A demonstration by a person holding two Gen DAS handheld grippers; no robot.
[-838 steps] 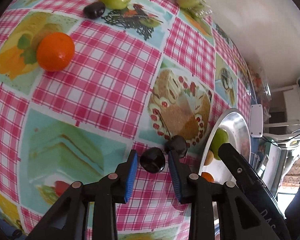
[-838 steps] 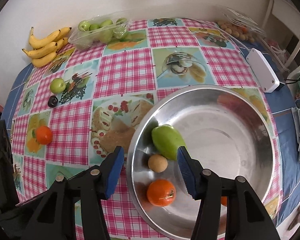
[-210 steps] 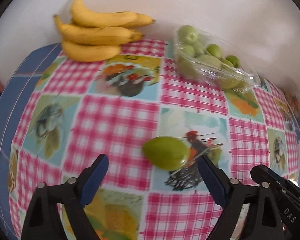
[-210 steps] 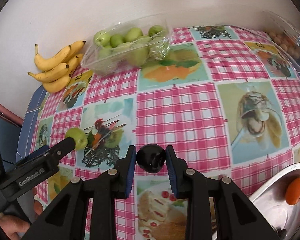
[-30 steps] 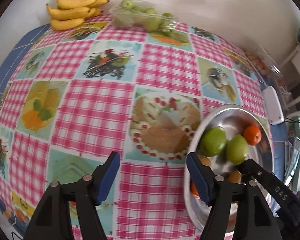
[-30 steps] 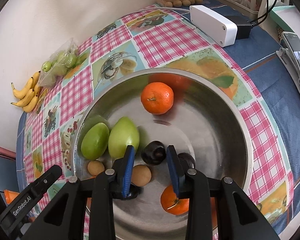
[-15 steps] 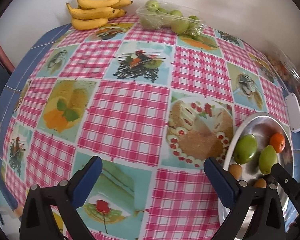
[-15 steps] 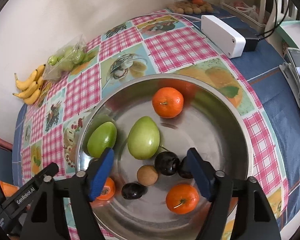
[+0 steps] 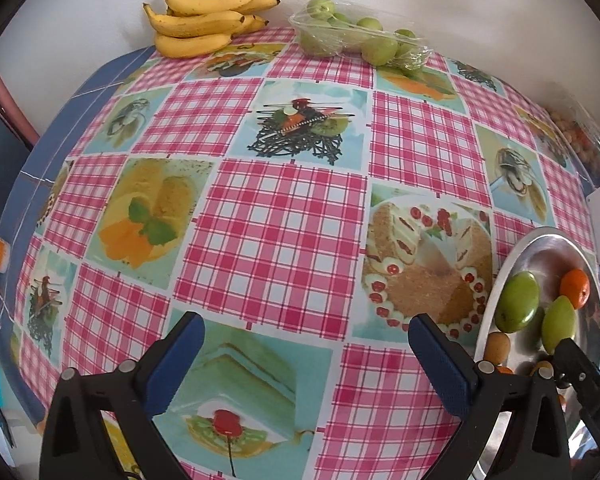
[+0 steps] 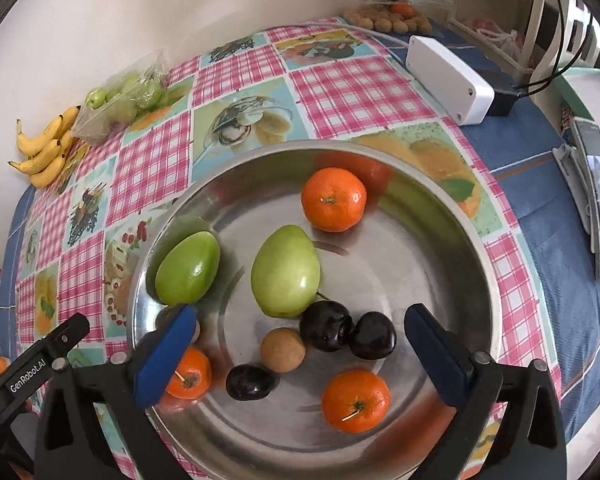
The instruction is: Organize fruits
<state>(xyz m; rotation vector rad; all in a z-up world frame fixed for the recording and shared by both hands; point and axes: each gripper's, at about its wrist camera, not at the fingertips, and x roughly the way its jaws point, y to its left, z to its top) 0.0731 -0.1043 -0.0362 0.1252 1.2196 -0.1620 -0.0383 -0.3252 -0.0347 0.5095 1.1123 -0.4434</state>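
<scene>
Both tools point steeply down. The right tool (image 10: 296,344) hangs over the steel bowl (image 10: 440,216), jaws just spread wide with nothing gripped; the dark plums (image 10: 326,326) lie loose below, by the green mangoes (image 10: 286,272) and oranges (image 10: 334,199). The left tool (image 9: 306,354), wide and empty, is over bare counter (image 9: 276,224); only its view shows the bowl at 4 o'clock, and the bananas (image 9: 200,20) up close at 11.

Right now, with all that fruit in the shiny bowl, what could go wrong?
1. The round silver metal bowl is smooth, so the three dark plums and the small brown fruit may roll if bumped.
2. The open right claw hangs just above them; dipping lower could knock one.
3. The bowl looks close to the table's near edge, so a push might tip it.
</scene>
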